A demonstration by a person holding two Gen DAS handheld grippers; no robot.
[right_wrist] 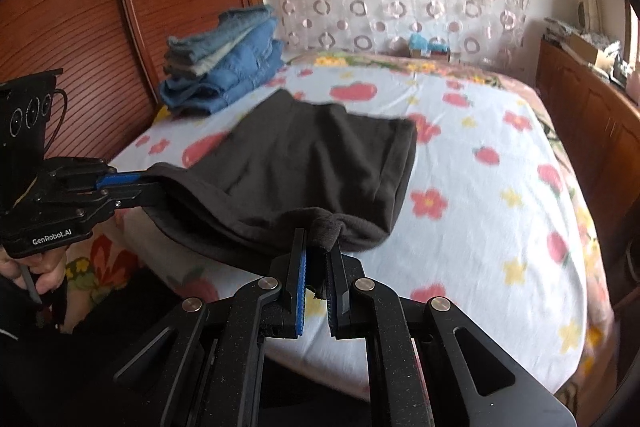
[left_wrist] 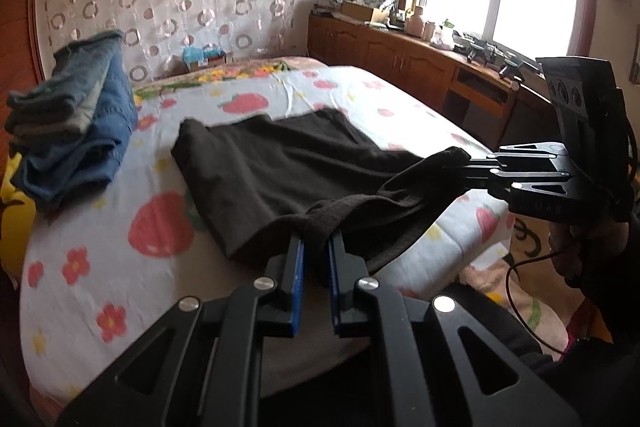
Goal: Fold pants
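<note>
While both tools, left tool (left_wrist: 316, 247) and right tool (right_wrist: 318, 247), pinch it, soft dark pants (left_wrist: 280, 163) sag.

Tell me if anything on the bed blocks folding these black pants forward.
Nothing visible does. Both grippers, left and right, are shut on the near edge of the pants. The sheet beyond them is bare; the stack of jeans sits off to the left, apart from them.

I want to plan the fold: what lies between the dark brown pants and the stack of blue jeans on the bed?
Only bare strawberry-print bedsheet separates dark brown pants from blue jeans stack, seen in both wrist views.
</note>
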